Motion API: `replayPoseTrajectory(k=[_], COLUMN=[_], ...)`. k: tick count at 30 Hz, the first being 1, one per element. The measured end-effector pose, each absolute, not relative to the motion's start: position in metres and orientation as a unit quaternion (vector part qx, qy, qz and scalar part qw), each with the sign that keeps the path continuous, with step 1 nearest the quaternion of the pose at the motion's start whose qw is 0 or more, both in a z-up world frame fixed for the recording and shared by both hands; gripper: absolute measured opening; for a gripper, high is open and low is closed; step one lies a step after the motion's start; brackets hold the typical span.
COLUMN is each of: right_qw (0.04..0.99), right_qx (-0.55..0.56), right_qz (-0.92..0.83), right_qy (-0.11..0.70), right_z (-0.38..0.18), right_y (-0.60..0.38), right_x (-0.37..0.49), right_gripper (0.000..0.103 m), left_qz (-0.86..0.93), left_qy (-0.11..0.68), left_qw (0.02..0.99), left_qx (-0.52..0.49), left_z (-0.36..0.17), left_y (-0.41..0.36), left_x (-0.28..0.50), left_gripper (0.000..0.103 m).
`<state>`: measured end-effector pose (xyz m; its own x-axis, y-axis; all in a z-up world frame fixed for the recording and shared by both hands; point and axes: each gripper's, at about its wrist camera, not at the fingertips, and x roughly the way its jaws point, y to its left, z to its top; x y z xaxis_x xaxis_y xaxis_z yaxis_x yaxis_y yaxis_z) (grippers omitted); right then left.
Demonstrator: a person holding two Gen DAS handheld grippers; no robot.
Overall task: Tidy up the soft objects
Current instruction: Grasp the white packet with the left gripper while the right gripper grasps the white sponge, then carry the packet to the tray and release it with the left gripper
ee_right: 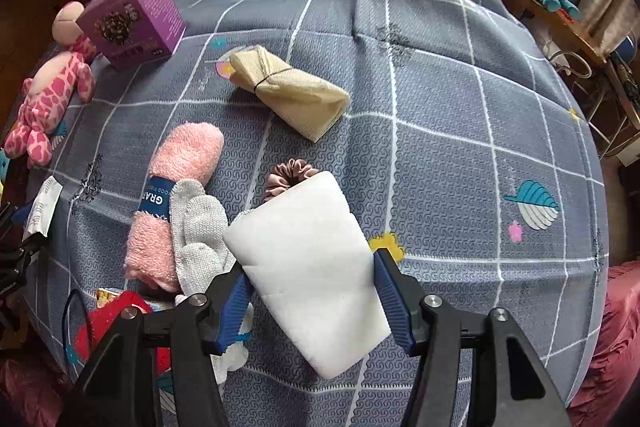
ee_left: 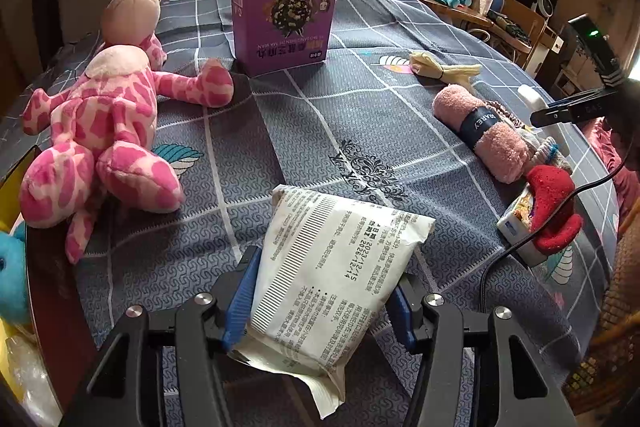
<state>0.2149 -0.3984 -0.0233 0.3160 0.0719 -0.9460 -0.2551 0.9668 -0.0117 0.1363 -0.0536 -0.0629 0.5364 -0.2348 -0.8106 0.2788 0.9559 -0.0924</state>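
Pink plush (ee_left: pixel 100 131): spotted, sprawled face-down on the checked cloth.
Pink towel (ee_right: pixel 176 203): rolled, navy band, beside a grey glove (ee_right: pixel 198 231).
White pack (ee_right: pixel 316 267): tilted, over a brown scrunchie (ee_right: pixel 290 175).
Beige cloth (ee_right: pixel 288 91): tied bundle, lying apart.

You can read "2023/12/15" on white pkt (ee_left: pixel 332 267); "WAN" on purple box (ee_left: pixel 284 21); "GRA…" on pink towel's band (ee_right: pixel 156 205).
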Motion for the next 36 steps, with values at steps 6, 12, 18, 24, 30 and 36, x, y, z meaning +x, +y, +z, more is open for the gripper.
replayPoseTrajectory(k=[6, 12, 18, 24, 30, 36], right_qw=[0.84, 0.834, 0.809, 0.8, 0.803, 0.8], right_qx=[-0.054, -0.047, -0.062, -0.104, -0.111, -0.111], right_qz=[0.114, 0.194, 0.232, 0.212, 0.198, 0.194], right_qy=[0.527, 0.514, 0.537, 0.552, 0.551, 0.556], right_z=[0.027, 0.027, -0.023, -0.066, -0.074, -0.077], right_y=[-0.37, -0.278, -0.19, -0.147, -0.142, -0.141], right_x=[0.195, 0.17, 0.156, 0.149, 0.15, 0.152], right_gripper=[0.06, 0.061, 0.061, 0.061, 0.061, 0.063], left_qz=[-0.145, -0.134, -0.085, -0.029, 0.009, 0.039], left_qy=[0.446, 0.419, 0.405, 0.394, 0.384, 0.387], left_qw=[0.883, 0.898, 0.91, 0.917, 0.92, 0.915], left_qx=[0.006, -0.017, -0.028, -0.053, -0.083, -0.111], left_z=[-0.047, -0.017, 0.002, 0.013, 0.015, 0.009], left_y=[-0.046, -0.026, 0.009, 0.056, 0.095, 0.127], left_x=[0.126, 0.107, 0.085, 0.065, 0.048, 0.037], left_gripper=[0.058, 0.058, 0.058, 0.058, 0.058, 0.058])
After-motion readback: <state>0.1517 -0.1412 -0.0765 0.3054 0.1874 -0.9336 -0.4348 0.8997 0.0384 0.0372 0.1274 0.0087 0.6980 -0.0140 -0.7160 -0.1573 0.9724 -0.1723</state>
